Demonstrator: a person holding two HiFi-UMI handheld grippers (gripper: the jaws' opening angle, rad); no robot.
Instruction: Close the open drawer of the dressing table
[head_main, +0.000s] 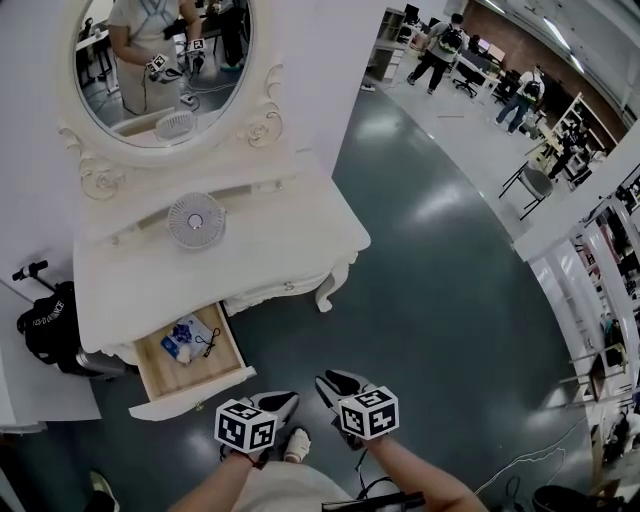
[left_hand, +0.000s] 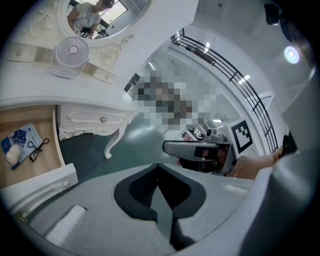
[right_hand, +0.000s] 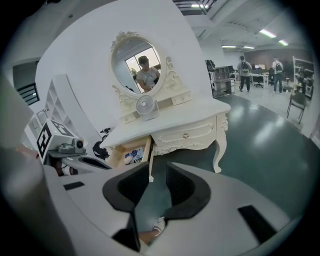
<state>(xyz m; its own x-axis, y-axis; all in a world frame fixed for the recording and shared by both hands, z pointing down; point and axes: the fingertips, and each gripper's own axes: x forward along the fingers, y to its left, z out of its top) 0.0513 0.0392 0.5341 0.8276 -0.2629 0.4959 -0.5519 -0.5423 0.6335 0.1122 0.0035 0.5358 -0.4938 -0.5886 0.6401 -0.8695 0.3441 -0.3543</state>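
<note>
The white dressing table (head_main: 270, 245) stands against the wall with an oval mirror (head_main: 165, 60) and a small fan (head_main: 196, 220) on it. Its left drawer (head_main: 195, 392) is pulled out toward me; a blue-and-white packet (head_main: 188, 338) and a black cord lie on its wooden bottom. The drawer also shows at the left of the left gripper view (left_hand: 35, 125) and in the right gripper view (right_hand: 131, 150). Both grippers hang low in front of me, short of the drawer front and touching nothing. My left gripper (head_main: 285, 398) (left_hand: 158, 166) has its tips together. My right gripper (head_main: 328, 380) (right_hand: 158, 167) shows a gap with only floor between its jaws.
The table's right drawer (head_main: 285, 288) is closed. A black bag (head_main: 50, 320) lies on the floor left of the table. Dark green floor stretches to the right toward a chair (head_main: 535, 185), shelving and several people far off. My shoe (head_main: 296, 445) is below the grippers.
</note>
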